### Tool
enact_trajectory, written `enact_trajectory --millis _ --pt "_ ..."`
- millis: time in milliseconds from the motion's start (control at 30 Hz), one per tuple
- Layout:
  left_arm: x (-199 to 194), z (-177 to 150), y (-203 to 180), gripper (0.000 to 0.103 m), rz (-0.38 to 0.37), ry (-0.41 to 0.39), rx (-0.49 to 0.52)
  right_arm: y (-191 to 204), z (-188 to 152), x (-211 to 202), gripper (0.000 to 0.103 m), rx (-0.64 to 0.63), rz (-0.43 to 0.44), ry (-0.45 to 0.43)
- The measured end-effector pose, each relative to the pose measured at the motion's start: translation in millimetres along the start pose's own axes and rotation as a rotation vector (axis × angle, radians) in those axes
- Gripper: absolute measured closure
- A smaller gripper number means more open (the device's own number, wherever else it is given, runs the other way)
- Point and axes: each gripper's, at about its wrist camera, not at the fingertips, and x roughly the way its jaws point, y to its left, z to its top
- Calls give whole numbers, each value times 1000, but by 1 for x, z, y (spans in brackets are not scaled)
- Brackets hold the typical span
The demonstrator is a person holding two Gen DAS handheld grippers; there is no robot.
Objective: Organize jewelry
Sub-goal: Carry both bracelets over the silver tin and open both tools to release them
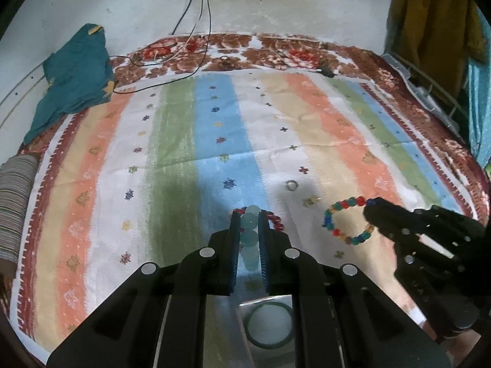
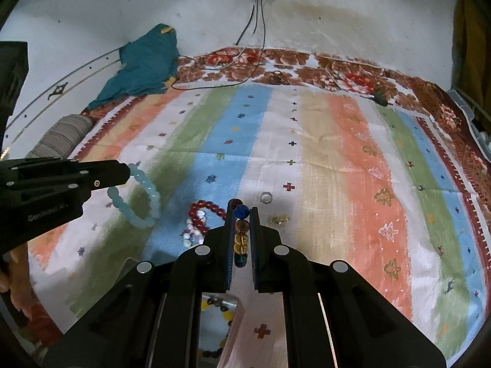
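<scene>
My left gripper (image 1: 249,214) is shut on a pale blue bead bracelet (image 1: 250,233) and holds it above the striped cloth; in the right wrist view the bracelet (image 2: 144,202) hangs from that gripper (image 2: 127,173). My right gripper (image 2: 242,211) is shut on a multicoloured bead bracelet (image 2: 241,233); in the left wrist view this bracelet (image 1: 343,219) hangs from the right gripper (image 1: 369,205). A red bead bracelet (image 2: 204,216) lies on the cloth with a white bead piece (image 2: 187,240) beside it. A small ring (image 2: 266,197) and a gold earring (image 2: 278,220) lie nearby.
The striped cloth (image 2: 337,159) covers a floral blanket (image 2: 307,61). A teal garment (image 2: 144,67) lies at the back left, with cables (image 2: 214,86) running from a wall socket. A grey striped roll (image 2: 61,141) is at the left edge.
</scene>
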Motion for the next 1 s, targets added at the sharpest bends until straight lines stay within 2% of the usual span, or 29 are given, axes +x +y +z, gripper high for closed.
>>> enact_trajectory --millis 167,433,1000 --pt "-14 -8 -8 92 -26 -17 15 2 -7 -9 93 12 25 5" --pt "-25 -24 -21 92 -22 -22 68 10 -19 -17 93 -8 37 11" --pt "-47 -47 -30 92 -56 -33 74 19 -40 -37 93 -9 76 18"
